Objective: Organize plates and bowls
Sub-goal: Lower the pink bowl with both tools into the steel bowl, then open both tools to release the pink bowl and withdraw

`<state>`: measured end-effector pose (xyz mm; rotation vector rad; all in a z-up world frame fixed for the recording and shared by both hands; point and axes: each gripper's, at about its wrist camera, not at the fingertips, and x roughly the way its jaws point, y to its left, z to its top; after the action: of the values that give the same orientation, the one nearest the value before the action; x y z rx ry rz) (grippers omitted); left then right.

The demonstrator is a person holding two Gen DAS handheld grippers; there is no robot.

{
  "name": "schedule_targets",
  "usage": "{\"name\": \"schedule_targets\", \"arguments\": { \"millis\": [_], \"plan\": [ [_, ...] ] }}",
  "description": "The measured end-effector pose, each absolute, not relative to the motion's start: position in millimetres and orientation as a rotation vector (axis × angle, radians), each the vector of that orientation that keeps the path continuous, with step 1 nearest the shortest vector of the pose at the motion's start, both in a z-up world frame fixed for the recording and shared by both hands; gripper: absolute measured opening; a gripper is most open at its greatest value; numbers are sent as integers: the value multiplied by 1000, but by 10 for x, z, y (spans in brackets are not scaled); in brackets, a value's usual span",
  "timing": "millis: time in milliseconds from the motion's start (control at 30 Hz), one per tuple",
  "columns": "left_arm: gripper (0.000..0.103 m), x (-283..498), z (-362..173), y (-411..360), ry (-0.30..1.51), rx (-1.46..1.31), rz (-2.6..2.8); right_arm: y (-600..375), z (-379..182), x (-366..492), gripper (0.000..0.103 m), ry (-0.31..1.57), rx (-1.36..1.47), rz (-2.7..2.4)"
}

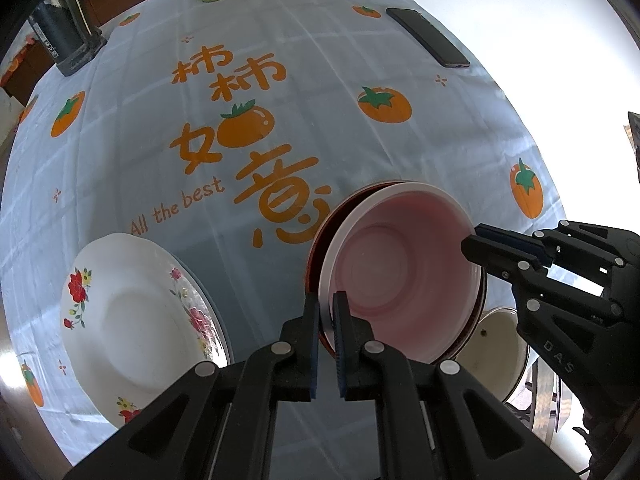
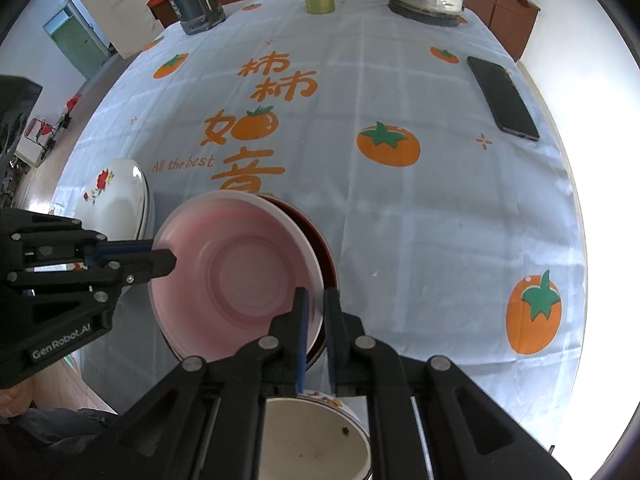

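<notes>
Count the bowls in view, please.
3: a pink bowl nested in a dark red bowl, both held by the tongs, and a cream bowl below them. Others may be hidden.

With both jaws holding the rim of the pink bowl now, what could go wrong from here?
1. The left gripper and right gripper pinch only the thin rim of the pink bowl, on opposite sides; uneven pulling may make it slip.
2. The dark red dish directly under it might lift or shift with it.
3. The cream bowl sits close below the right gripper and could be knocked.
</notes>
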<state>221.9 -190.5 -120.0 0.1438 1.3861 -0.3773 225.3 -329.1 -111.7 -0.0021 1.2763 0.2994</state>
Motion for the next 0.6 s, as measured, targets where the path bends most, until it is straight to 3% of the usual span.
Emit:
{"name": "schedule_targets", "arguments": {
  "millis": [167,200,267,300,333,400,600],
  "plan": [
    [8,2181,-1133,-1930,1349,184,-369,-3273,-1130,2255,8,1280,-11,305],
    [9,2180,-1113,-1920,1346,176,-375,-3259,-1131,2251,13,1278,-21,310],
    [14,2164,-1054,-1889,1323,187,-368,-3254,-1116,2243,34,1267,9,344],
    [24,2151,-1019,-1871,1304,205,-352,-3261,-1099,2233,47,1259,23,352],
    [41,2140,-982,-1844,1283,214,-338,-3270,-1077,2221,56,1245,17,337],
    [60,2138,-929,-1776,1259,199,-325,-3315,-1042,2201,58,1224,5,302],
    [60,2113,-955,-1695,1258,173,-318,-3539,-953,2106,58,1207,59,266]
  ]
}}
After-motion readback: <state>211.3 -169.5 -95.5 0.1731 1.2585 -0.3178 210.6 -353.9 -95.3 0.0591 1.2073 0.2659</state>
